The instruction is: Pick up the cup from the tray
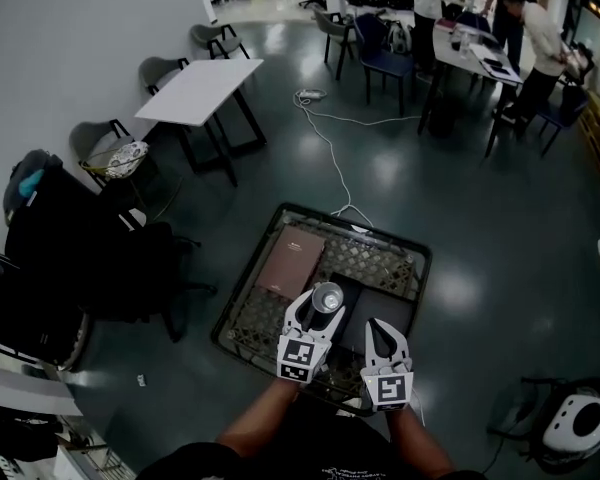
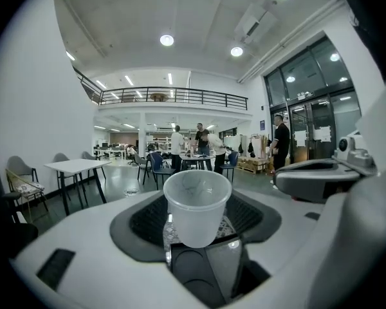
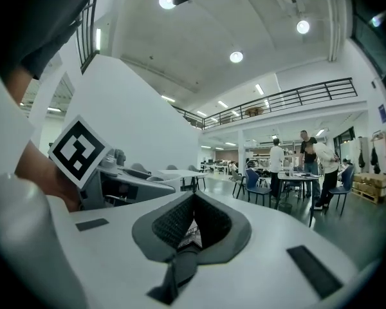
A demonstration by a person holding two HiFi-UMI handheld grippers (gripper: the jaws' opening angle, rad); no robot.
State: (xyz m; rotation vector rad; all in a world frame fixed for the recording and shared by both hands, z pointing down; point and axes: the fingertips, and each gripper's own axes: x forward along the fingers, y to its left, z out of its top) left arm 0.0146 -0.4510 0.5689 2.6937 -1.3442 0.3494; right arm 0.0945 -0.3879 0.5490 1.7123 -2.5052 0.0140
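Step in hand: the lift. Pickup looks as good as done.

Tray (image 1: 375, 266): sits on the floor, just in front of the person. Mesh bottom, with a flat brown board (image 1: 291, 259) lying in its far-left part.

Left gripper (image 1: 320, 313): jaws spread wide and clamped on the cup (image 2: 196, 206), one pad on each side of its wall. The gripper is aimed nearly level.

Right gripper (image 1: 386, 330): just right of the left one, over the tray's near-right part. Its jaws are pinched together with nothing between them (idle, by the look of it).

Cup: pale, translucent and empty. It stands upright in the left gripper, mouth up, above the middle of the tray and apparently clear of the mesh.

Next move, my reading: keep the squeeze steady and the cup upright while carrying it away from the tray. The wall looks thin, so a harder pinch could buckle it, and a slacker one could drop it. The right gripper need only stay out of the way.

Count:
- tray: one
- board: one
- grippers: two
- cup: one
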